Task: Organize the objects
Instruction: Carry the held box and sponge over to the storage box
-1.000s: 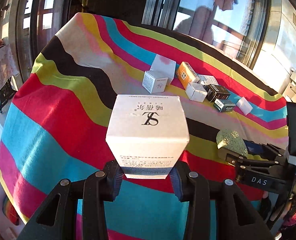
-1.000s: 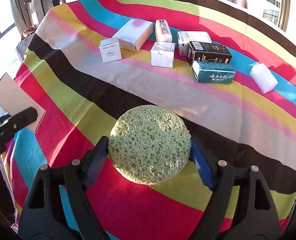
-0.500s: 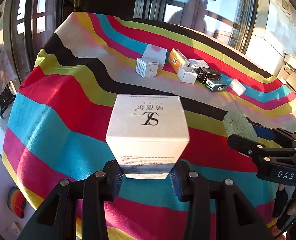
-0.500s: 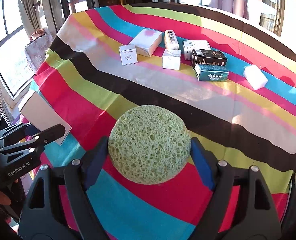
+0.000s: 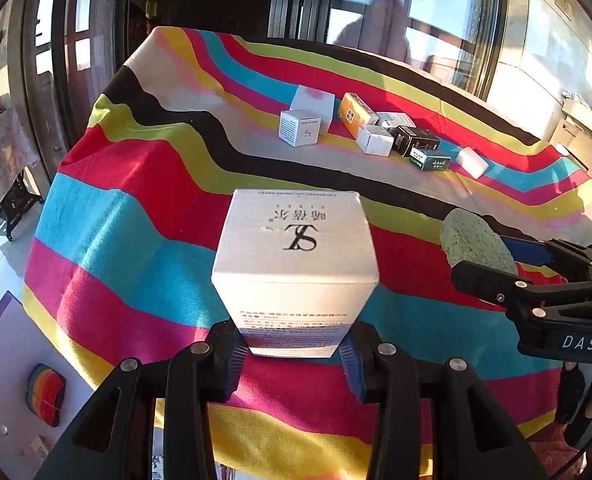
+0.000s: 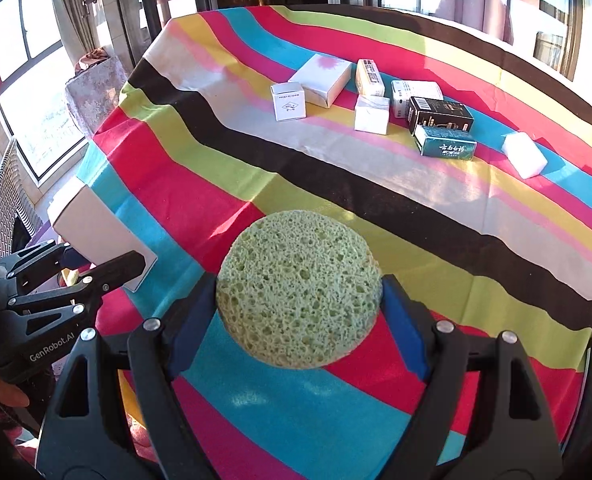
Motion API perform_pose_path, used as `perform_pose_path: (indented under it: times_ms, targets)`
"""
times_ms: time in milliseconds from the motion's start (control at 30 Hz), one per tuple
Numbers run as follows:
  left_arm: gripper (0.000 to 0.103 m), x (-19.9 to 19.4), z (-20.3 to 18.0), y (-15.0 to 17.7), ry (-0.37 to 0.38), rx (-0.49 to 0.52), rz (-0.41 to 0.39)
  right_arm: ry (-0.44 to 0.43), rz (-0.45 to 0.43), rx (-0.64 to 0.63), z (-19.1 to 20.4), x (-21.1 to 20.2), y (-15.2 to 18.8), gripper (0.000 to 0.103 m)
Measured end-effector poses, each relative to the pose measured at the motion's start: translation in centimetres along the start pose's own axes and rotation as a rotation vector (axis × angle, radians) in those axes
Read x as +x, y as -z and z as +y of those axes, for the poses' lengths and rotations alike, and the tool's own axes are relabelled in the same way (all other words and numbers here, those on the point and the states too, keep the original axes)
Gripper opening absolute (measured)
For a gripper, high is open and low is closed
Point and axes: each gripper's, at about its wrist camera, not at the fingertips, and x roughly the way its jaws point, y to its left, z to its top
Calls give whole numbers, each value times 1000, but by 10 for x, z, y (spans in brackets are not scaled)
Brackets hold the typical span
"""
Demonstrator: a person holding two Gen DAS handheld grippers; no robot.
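My left gripper is shut on a white box with black lettering, held above the near side of the striped tablecloth. The same white box shows at the left of the right wrist view, with the left gripper around it. My right gripper is shut on a round green sponge, its blue pads pressing both sides. In the left wrist view the green sponge and right gripper sit at the right.
Several small boxes lie in a cluster on the far part of the striped tablecloth: a small white cube box, a flat white box, a black box, a green box and a white block. Windows surround the table.
Both grippers have drawn back from the table toward its near edge, carrying the box and the sponge; the cluster of boxes looks smaller and farther away. Neither grip has changed.
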Motion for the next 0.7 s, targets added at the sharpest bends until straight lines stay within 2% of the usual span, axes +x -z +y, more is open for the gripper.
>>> perform_pose_path:
  times_ms: [700]
  targets:
    - [42,-45,33,26,-39,-40,-59,-51,29,-143,64,-8,11,83]
